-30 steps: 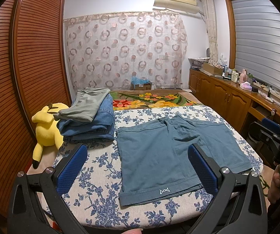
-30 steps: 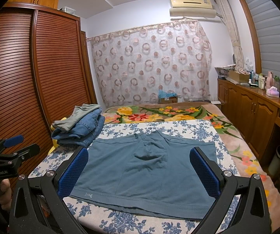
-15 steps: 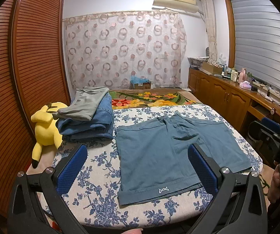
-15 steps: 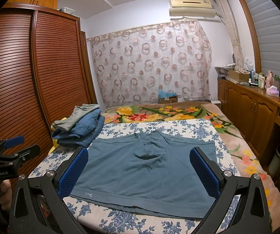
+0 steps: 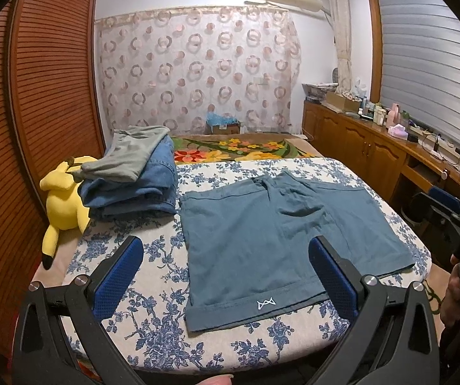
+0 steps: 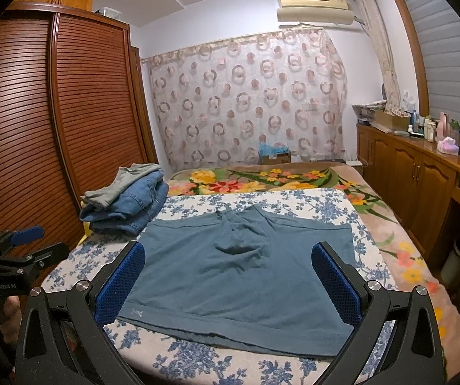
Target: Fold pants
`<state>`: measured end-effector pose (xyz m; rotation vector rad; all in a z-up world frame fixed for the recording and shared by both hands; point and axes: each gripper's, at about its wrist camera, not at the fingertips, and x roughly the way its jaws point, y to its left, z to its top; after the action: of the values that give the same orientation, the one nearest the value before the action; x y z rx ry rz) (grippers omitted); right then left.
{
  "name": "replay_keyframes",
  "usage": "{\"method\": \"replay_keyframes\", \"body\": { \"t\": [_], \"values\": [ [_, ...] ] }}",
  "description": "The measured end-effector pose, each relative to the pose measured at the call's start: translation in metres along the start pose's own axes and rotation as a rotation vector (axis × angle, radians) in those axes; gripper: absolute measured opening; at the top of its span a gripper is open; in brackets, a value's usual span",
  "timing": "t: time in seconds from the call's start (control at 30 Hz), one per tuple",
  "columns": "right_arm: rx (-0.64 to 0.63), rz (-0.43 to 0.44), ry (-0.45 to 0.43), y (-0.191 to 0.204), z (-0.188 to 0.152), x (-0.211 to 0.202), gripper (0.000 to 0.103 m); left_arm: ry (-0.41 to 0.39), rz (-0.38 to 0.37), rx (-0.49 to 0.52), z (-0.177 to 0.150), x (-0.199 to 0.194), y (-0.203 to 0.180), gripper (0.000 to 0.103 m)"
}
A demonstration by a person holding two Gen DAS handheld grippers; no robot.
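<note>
Both the left gripper point(image 5: 225, 280) and the right gripper point(image 6: 228, 284) are hovering with jaws spread wide and empty at the near edge of the bed point(image 5: 153, 330). The blue shorts point(image 5: 275, 240) are lying flat, unfolded, mid-bed on the floral sheet. Farther back, a stack of folded clothes point(image 5: 133, 179) is sitting on the bed's left side, with a yellow plush toy point(image 5: 64, 205) just beside it.

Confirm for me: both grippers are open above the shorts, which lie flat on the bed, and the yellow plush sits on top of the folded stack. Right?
Not quite. The plush lies beside the stack, by the wardrobe, as the left wrist view shows; a grey garment tops the stack. Both grippers, left and right, are open, and the shorts lie flat.
</note>
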<state>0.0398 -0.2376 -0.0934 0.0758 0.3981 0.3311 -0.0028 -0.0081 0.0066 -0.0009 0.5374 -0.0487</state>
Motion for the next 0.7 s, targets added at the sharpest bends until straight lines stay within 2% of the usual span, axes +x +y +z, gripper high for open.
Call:
{"method": "replay_keyframes", "body": {
  "t": [0.7],
  "values": [
    [-0.056, -0.04, 0.058, -0.01, 0.008, 0.029, 0.102, 0.074, -0.071, 0.035, -0.013, 0.044, 0.012, 0.103]
  ]
}}
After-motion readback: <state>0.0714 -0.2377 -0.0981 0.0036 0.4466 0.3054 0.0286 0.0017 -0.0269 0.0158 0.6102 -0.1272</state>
